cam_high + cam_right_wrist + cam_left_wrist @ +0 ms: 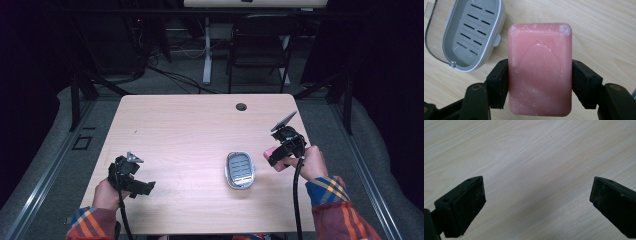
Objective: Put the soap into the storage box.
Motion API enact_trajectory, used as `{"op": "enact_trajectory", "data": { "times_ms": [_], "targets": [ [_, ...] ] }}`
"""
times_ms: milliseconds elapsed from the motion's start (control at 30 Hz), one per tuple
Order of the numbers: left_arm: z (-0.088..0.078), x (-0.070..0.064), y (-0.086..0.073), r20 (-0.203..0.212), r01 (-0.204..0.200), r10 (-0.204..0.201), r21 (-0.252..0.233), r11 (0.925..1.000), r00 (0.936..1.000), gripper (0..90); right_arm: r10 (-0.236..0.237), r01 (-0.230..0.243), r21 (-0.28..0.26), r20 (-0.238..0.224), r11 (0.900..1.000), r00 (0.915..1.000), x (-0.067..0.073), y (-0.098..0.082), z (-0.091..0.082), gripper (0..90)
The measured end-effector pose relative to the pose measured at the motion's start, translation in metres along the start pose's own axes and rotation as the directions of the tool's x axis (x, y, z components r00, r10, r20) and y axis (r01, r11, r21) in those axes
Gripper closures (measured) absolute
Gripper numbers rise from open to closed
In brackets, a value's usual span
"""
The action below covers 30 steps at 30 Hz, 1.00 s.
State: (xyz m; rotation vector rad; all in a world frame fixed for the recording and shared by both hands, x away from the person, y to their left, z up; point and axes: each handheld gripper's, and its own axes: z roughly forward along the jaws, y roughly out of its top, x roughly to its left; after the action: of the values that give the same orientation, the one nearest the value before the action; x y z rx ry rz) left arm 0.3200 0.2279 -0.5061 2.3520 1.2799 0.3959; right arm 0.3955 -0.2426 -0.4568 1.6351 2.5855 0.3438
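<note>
Pink soap bar (pixel 539 70) sits clamped in the right gripper (pixel 539 82) beside the open grey soap dish (pixel 240 170), toward the table's (pixel 190 125) right edge. Left gripper (pixel 537 202), jaws wide and empty, hovers near the front-left corner. Lowering the bar flat over the slotted tray looks best.

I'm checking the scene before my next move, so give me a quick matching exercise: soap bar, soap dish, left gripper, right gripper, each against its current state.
Things:
1. soap bar
2. soap dish
3. left gripper
4. right gripper

States:
A. jaws wide apart over bare table
B. empty, resting on the table
C. pink, gripped on both sides
D. shut on the bar

Pairs: 1-C, 2-B, 3-A, 4-D
</note>
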Motion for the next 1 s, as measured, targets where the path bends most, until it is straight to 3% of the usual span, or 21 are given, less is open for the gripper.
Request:
{"op": "enact_trajectory", "data": {
  "times_ms": [300,1000],
  "targets": [
    [0.000,0.001,0.000,0.003,0.002,-0.002,0.004,1.0000,1.0000,0.1,-0.025,0.025,0.022,-0.001,0.999,0.9997,0.007,0.006,-0.001,36.8],
    [0.000,0.001,0.000,-0.001,-0.003,0.003,0.003,1.0000,1.0000,0.2,-0.078,0.078,0.009,-0.014,0.997,0.9968,0.029,0.019,-0.005,37.0]
  ]
}}
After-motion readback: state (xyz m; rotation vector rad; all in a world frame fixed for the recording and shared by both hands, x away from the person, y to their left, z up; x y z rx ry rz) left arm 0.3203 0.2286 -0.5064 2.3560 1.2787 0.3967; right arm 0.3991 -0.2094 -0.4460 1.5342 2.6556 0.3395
